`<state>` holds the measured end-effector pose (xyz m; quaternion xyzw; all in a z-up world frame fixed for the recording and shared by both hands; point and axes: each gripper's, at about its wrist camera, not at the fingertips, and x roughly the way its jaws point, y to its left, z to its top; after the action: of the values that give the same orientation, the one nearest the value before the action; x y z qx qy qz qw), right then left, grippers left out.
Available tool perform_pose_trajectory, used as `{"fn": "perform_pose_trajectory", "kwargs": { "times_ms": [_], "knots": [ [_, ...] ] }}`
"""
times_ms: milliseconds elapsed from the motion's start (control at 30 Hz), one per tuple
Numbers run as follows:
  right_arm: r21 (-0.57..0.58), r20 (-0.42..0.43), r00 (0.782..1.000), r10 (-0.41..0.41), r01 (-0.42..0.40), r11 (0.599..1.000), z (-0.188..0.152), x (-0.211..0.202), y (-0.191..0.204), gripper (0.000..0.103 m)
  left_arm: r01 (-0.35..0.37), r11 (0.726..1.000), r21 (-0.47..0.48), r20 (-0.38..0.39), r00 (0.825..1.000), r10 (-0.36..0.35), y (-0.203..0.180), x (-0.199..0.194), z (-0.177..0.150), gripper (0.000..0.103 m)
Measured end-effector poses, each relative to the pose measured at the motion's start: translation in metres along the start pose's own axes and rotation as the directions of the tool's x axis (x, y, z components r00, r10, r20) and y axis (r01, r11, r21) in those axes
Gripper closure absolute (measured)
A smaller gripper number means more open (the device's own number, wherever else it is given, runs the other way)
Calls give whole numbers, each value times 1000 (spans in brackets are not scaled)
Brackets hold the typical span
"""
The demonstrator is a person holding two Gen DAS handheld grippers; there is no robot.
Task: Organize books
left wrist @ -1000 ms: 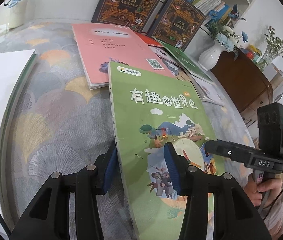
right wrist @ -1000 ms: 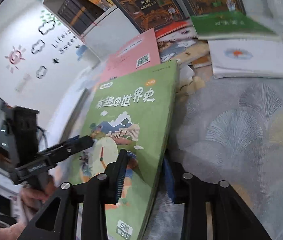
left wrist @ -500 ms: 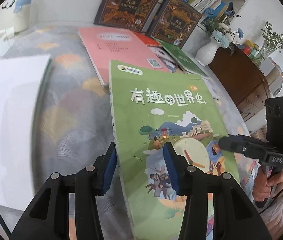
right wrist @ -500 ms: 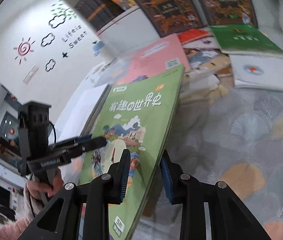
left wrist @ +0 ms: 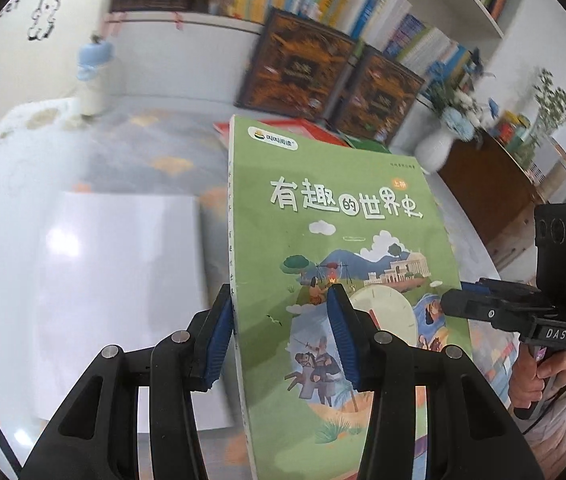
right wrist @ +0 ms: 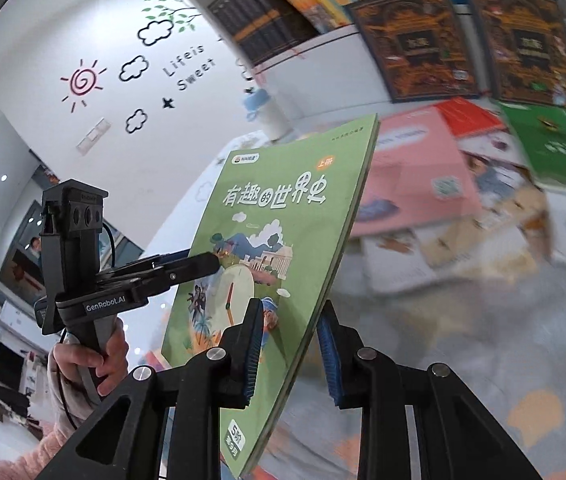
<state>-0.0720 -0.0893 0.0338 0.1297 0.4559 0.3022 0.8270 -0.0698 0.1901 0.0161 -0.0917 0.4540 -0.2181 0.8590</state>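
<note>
Green book sits pinched between my 2 tongs: my left gripper clamps its spine edge, my right gripper its opposite edge, pads pressed on the cover. Since a second ago I have lifted it off the patterned cloth. Beyond it, the pink book now lies uncovered below.

A table covered in a grey cloth with fan patterns carries a spread of books: a pink book, a green one and a red one lie overlapping at its far side. A large white sheet lies flat nearer the left, and two dark ornate books stand leaning against the wall at the back edge.
</note>
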Motion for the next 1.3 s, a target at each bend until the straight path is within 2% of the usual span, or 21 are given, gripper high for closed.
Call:
{"fn": "perform_pose_trajectory", "kwargs": {
  "times_ms": [233,433,667,1000,1300],
  "knots": [
    [-37,-83,995,48,-51,998,31,64,42,76,-93,995,-24,14,996,94,55,-25,19,60],
    [-55,-150,986,66,-75,996,39,122,63,76,-150,985,-81,3,989,151,107,-25,14,60],
    [-43,-200,979,50,-59,997,43,169,59,76,-144,983,-110,-37,989,140,143,-1,13,60],
    [-18,-244,970,9,-14,1000,40,192,45,76,-117,987,-112,-71,991,109,158,27,5,60],
    [-23,-248,969,14,-20,1000,38,196,47,75,-216,975,-58,-73,975,212,152,25,2,60]
  ]
}}
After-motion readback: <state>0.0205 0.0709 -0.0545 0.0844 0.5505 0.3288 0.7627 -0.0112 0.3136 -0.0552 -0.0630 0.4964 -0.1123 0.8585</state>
